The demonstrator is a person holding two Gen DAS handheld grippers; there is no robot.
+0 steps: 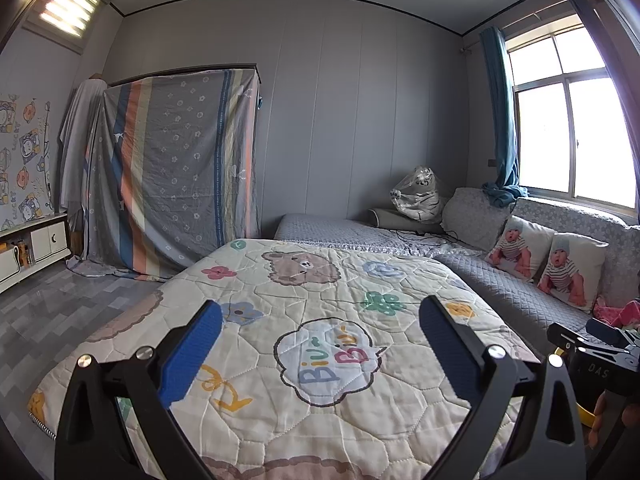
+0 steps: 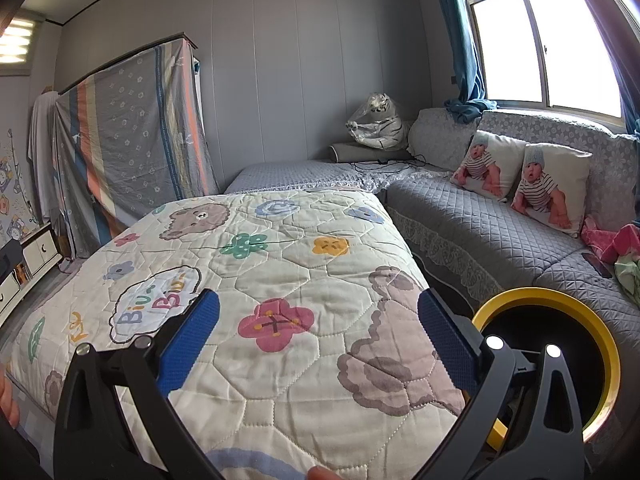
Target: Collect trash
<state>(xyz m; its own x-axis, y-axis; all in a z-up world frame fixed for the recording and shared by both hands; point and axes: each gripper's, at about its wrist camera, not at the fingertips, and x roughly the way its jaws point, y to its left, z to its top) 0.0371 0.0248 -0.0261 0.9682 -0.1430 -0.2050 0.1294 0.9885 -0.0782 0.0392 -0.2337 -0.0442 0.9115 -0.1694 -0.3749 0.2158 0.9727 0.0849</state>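
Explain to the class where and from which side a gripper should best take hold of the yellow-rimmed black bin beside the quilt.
Probably the yellow rim of the bin, taken from above with one finger inside the opening and one outside. The mouth faces up and the rim is a thin, raised ring, while the round body looks too wide for the open right gripper. Its lower part is hidden.

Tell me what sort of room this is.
Likely a home living room or bedroom: a grey quilted corner sofa with baby-photo cushions, a cartoon bear quilt spread over a low surface, and a window with a teal curtain.
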